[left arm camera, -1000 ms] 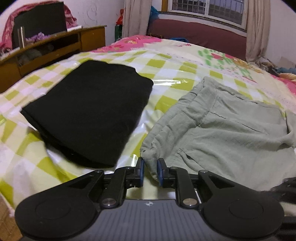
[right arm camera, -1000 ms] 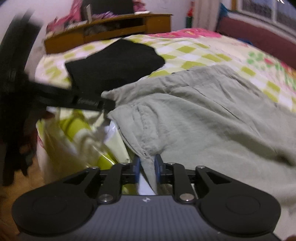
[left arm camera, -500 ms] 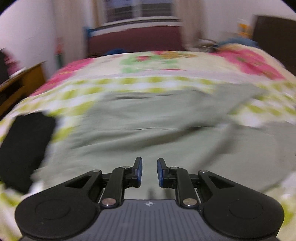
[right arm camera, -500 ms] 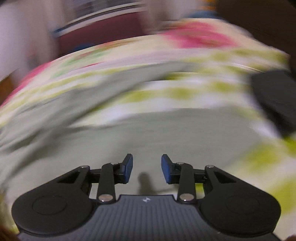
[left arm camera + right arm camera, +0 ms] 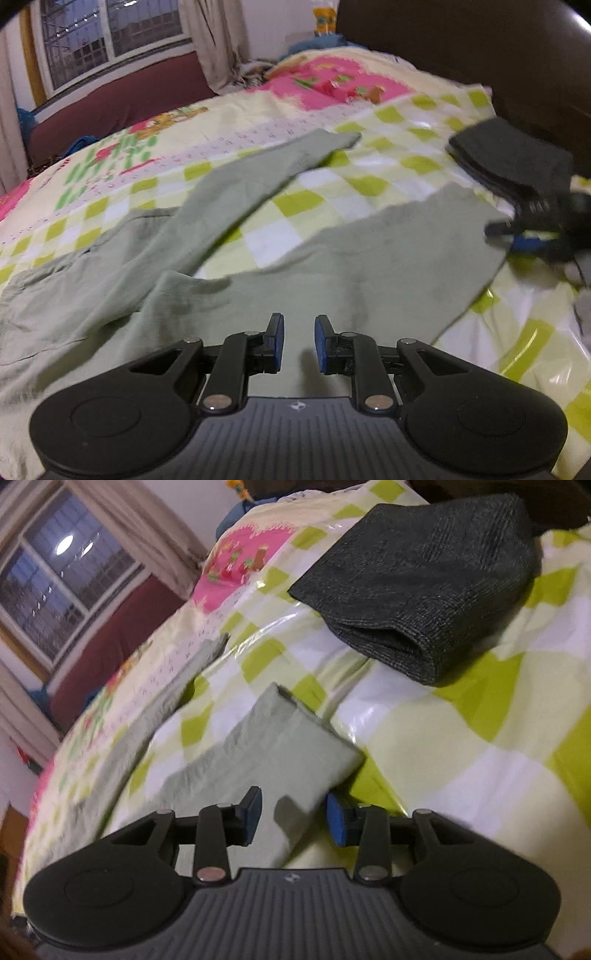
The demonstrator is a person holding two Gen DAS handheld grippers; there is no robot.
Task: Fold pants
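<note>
Pale green pants (image 5: 369, 258) lie flat on the chequered bed sheet (image 5: 369, 173), with the legs spread apart in a V. My left gripper (image 5: 297, 334) hovers over the near leg. Its jaws stand a little apart with nothing between them. In the right wrist view the hem end of that leg (image 5: 280, 746) reaches in between the pads of my right gripper (image 5: 293, 812). Those jaws are closing, and the pads do not press on the cloth. The far leg (image 5: 177, 686) runs off to the left. My right gripper (image 5: 513, 236) shows blurred at the hem in the left wrist view.
A folded dark grey garment (image 5: 424, 590) lies on the sheet just beyond the hem, also seen as the dark garment (image 5: 509, 158) near the dark headboard (image 5: 480, 44). A window (image 5: 110, 33) and a maroon bench (image 5: 110, 99) stand past the bed's far side.
Both grippers let go of the waistband and swung across the bed to the leg end. The pants now lie spread out. The right jaws went wider, then narrowed.
</note>
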